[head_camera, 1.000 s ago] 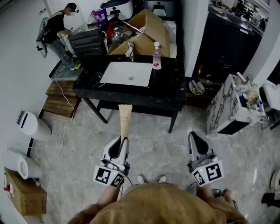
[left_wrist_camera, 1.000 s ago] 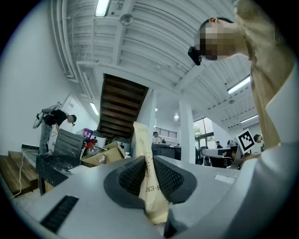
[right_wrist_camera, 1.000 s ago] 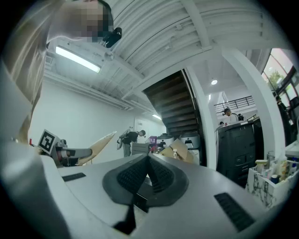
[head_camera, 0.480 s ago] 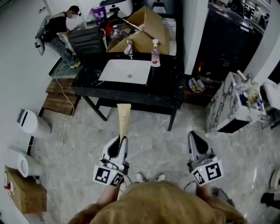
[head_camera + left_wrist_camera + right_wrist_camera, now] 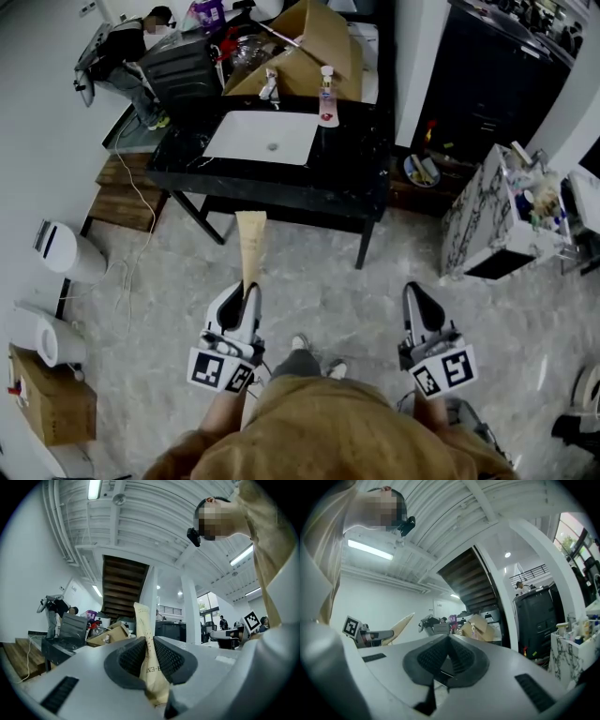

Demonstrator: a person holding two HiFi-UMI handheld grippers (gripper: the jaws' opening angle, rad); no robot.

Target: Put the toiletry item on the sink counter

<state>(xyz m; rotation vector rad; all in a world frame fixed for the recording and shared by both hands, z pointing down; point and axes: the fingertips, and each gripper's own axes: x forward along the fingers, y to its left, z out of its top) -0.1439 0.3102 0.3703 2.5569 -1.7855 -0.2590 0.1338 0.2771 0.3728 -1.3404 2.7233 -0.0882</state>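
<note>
A tapered beige tube, the toiletry item, stands up out of my left gripper, which is shut on its lower part. In the left gripper view the tube is pinched between the two dark pads and points toward the far counter. My right gripper is held level with it to the right, shut with nothing in it. Ahead stands the black sink counter with its white basin, well beyond both grippers.
A pump bottle and a tap stand behind the basin, before an open cardboard box. A person bends at the far left. A white bin, a floor box and a marble-patterned cabinet flank the floor.
The counter has slid up in the head view and a foot now shows below. My left gripper with the tube has drifted a little left. Both grips are unchanged.
</note>
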